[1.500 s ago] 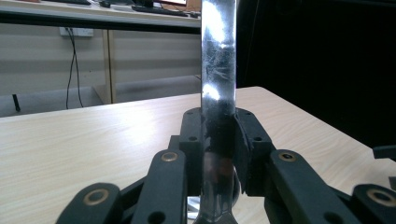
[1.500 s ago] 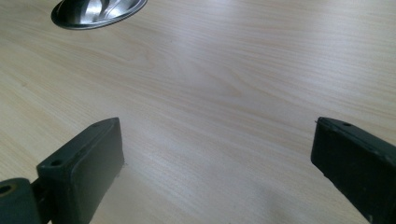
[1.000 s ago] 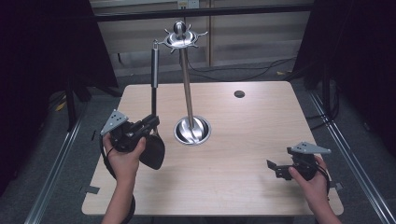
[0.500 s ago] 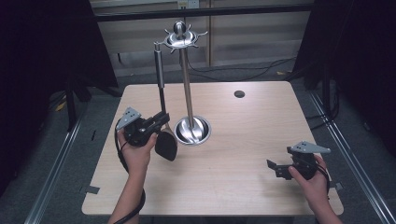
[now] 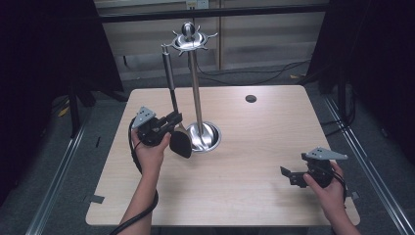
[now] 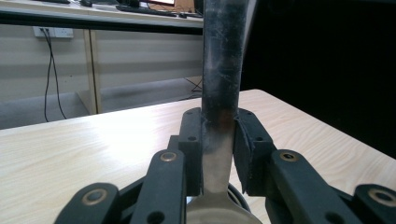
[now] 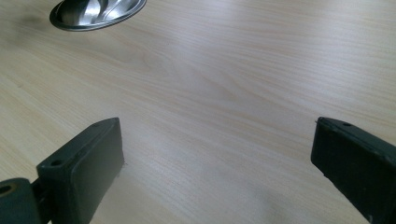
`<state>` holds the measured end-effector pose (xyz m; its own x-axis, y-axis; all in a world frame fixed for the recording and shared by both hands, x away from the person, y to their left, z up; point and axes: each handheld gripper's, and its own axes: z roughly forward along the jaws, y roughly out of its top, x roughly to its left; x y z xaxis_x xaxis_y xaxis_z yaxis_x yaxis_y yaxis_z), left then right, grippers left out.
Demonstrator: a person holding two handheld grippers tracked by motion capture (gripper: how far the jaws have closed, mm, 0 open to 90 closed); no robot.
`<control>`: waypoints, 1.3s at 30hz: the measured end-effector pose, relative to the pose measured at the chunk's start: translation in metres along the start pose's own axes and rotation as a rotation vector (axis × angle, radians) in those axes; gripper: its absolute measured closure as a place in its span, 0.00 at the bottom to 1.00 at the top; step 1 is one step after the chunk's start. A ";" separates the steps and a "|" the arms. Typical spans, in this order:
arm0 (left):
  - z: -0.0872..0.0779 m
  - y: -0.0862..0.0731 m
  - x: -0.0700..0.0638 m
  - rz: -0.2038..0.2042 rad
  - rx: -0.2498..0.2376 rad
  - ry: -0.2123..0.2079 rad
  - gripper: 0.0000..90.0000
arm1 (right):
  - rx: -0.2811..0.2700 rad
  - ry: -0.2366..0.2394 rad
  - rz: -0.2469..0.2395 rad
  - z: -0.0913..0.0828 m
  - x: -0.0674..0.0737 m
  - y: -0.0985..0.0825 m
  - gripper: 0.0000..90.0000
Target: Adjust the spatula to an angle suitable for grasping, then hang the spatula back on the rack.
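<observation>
A metal utensil stand [image 5: 195,93] rises from a round dished base [image 5: 210,138] at the table's middle, with a crown of hooks [image 5: 190,41] on top. My left gripper [image 5: 172,120] is shut on the shaft of a long utensil [image 5: 169,73], held upright just left of the stand. Its black head [image 5: 181,145] hangs below the jaws and its top end reaches up near the hooks. In the left gripper view the shaft [image 6: 222,70] runs up between my pads [image 6: 192,154]. My right gripper [image 5: 289,174] hovers open near the front right, over bare wood [image 7: 219,93].
A small dark round hole [image 5: 251,98] sits in the table's far right part. The stand's base [image 7: 95,11] lies far from the right gripper. The table's front edge [image 5: 220,223] is close to the right hand. Cables run on the floor behind.
My left gripper has carried the utensil right and away from me, from the table's left side to just beside the stand. The right gripper has stayed put.
</observation>
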<state>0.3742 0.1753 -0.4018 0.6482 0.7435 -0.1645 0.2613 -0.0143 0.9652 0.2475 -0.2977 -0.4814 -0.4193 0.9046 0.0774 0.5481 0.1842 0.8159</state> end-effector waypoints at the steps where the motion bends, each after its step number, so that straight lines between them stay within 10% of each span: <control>1: 0.001 0.000 0.001 -0.003 -0.005 -0.006 0.83 | 0.001 0.001 -0.001 0.000 0.000 0.000 0.03; 39: 0.006 -0.003 0.014 -0.011 -0.039 0.008 0.76 | -0.007 -0.008 -0.015 -0.004 0.000 0.001 0.03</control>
<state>0.3869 0.1814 -0.4083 0.6398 0.7486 -0.1739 0.2402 0.0202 0.9705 0.2451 -0.2988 -0.4778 -0.4216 0.9048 0.0600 0.5365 0.1955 0.8209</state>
